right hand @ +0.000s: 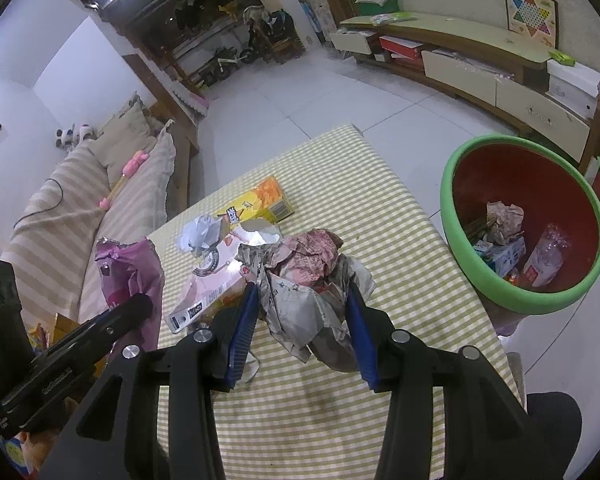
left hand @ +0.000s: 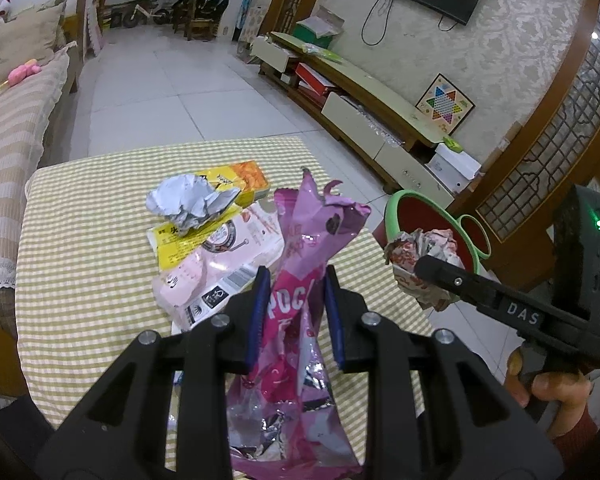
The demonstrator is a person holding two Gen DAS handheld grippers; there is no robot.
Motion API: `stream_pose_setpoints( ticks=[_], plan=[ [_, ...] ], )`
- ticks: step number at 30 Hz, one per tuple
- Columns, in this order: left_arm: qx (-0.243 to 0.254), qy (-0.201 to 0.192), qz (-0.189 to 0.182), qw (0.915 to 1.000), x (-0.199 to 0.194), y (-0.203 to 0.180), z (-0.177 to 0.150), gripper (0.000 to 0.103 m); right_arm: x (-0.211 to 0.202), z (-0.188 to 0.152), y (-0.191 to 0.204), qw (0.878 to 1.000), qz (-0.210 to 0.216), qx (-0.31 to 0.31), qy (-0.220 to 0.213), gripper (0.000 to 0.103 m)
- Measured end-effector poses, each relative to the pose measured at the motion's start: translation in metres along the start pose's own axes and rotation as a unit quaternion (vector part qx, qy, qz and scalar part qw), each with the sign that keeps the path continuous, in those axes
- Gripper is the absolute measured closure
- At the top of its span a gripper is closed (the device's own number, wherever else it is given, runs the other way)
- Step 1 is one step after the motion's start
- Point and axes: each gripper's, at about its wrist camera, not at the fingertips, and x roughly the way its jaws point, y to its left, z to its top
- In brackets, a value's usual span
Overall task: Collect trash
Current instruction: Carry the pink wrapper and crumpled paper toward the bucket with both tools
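Pink snack wrapper (left hand: 296, 312) sits clamped between the left gripper (left hand: 294, 312) jaws above the checked worktop (left hand: 92, 280); the right gripper (right hand: 300, 320) jaws clamp crumpled newspaper (right hand: 304, 280) beside the green-rimmed bin (right hand: 520, 300).

Checked table (left hand: 80, 248) bears wrappers (left hand: 220, 256), yellow box (left hand: 240, 182).

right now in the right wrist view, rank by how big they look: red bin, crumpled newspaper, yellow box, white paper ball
1. red bin
2. crumpled newspaper, though it sits nearest the camera, so its true rank is unsure
3. yellow box
4. white paper ball
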Motion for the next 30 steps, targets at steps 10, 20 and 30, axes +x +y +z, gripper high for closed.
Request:
stream_pose_setpoints(
  ticks=[10, 20, 30],
  plan=[
    [0.007, 0.002, -0.002, 1.0000, 0.002, -0.009, -0.001, 0.078, -0.009, 0.000, -0.013, 1.000, -0.005, 0.013, -0.010, 0.060],
    [0.017, 0.007, -0.004, 0.9998, 0.011, -0.020, 0.000, 0.078, -0.019, 0.001, -0.032, 0.999, -0.010, 0.030, -0.021, 0.060],
    [0.033, 0.019, -0.010, 0.9992, 0.028, -0.040, 0.002, 0.078, -0.032, 0.001, -0.058, 0.998, -0.021, 0.052, -0.033, 0.060]
  ],
)
